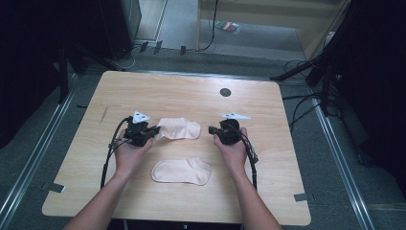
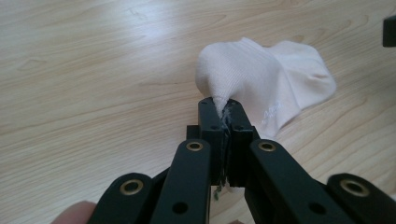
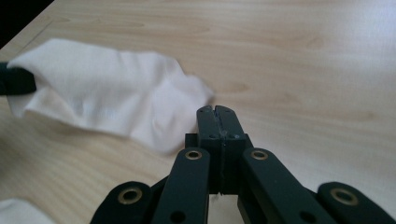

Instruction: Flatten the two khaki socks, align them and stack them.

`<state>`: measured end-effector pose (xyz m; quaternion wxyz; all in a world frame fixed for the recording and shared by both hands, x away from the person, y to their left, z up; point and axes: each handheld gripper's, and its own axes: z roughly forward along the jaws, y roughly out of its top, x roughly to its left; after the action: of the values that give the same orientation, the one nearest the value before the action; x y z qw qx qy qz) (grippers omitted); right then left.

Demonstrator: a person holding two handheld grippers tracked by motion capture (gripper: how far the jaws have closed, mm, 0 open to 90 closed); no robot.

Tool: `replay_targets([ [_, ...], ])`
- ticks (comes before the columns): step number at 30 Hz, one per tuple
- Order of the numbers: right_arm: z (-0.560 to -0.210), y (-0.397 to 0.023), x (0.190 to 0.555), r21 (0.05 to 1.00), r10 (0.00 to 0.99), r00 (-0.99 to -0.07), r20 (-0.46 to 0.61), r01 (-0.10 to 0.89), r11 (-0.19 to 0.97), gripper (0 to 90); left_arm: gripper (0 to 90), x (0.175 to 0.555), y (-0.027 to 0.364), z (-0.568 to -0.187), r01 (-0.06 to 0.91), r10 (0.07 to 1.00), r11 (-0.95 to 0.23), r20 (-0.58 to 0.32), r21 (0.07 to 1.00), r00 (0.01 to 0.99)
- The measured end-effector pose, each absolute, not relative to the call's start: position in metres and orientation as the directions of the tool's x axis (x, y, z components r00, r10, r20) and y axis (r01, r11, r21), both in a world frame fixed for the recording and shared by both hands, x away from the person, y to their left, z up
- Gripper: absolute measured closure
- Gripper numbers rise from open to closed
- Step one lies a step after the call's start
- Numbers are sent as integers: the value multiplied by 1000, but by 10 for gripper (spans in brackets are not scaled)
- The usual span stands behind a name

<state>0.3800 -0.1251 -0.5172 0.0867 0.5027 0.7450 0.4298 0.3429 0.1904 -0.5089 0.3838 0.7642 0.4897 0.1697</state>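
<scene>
On the wooden table (image 1: 191,91), two pale socks lie near the middle. The upper sock (image 1: 179,128) sits between the two grippers; the lower sock (image 1: 182,171) lies flat at about 6 o'clock from it, between the person's forearms and apart from both tools.

The left gripper (image 1: 154,130) points toward 3 o'clock and has its jaws pressed together on one end of the upper sock. In the left gripper view (image 2: 224,109) the fabric (image 2: 252,74) bunches up out of the pinch and then spreads flat onto the wood beyond.

The right gripper (image 1: 212,129) points toward 9 o'clock, facing the sock's other end. In the right gripper view (image 3: 217,112) its jaws are closed with nothing between them, and the sock's near edge (image 3: 140,107) lies just beside the tips at 10 o'clock; whether they touch the cloth is hard to tell from here. A dark round hole (image 1: 225,92) sits in the table at 12 o'clock.
</scene>
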Motion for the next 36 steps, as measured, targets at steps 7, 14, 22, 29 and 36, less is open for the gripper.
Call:
replay_targets([
  [7,-519,-108,389,745,795,-533,291,647,161,774,896,345,196,-523,644,865,-262,-121,718,487],
  [14,-527,-68,423,748,826,-549,129,601,283,524,893,348,193,-531,655,869,-261,-123,709,479],
  [22,-542,-57,429,729,829,-560,-2,567,384,550,890,347,193,-535,648,871,-268,-108,712,479],
  [29,-542,-57,422,728,810,-585,38,571,378,840,888,347,198,-536,663,886,-208,-149,719,439],
  [36,-538,-69,409,711,810,-572,128,623,327,862,892,344,203,-534,634,887,-208,-129,745,443],
])
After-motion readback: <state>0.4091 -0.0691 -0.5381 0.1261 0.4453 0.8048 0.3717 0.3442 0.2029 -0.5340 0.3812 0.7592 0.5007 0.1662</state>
